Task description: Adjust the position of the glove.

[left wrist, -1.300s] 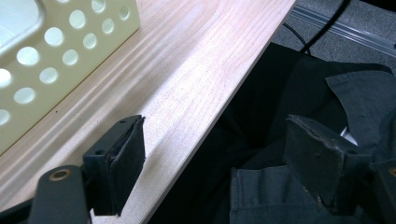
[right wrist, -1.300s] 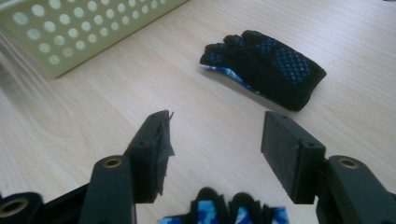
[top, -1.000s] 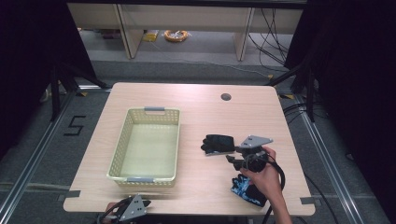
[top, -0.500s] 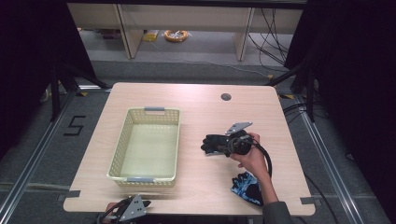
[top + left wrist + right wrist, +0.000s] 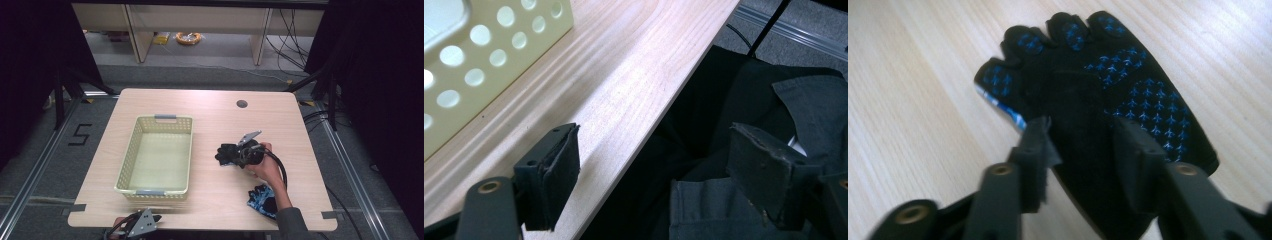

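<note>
The black glove [image 5: 1098,105] lies flat on the table [image 5: 210,107], palm up with its blue dotted grip pattern showing, just right of centre in the high view [image 5: 227,152] and well clear of the cream basket [image 5: 157,189] at centre left. In the right gripper view it fills the upper middle of the frame, with its short finger ends toward the top.

The right gripper [image 5: 1080,145] is down on it, one jaw on either side of a raised fold along the glove's middle. The jaws have just been closing and stand part-way in, with the fabric between them; whether the pads already bite on the fold I cannot tell.

The main risk, as I judge it, is a shallow catch — the pads could pinch only the top layer of cloth, so the glove would slip free as it is lifted. The left pad sits near the glove's edge with its blue trim; closing there could push the glove sideways across the smooth wood instead of gathering it. Pressing too low could jam the pads against the tabletop.

A second, bluer glove [image 5: 262,197] lies at lower right beside the person's forearm — a sweep of the arm or cable could drag it off the edge.

The left gripper [image 5: 140,225] rests at the bottom edge of the high view, its jaws spread and empty in its own view [image 5: 651,172].
</note>
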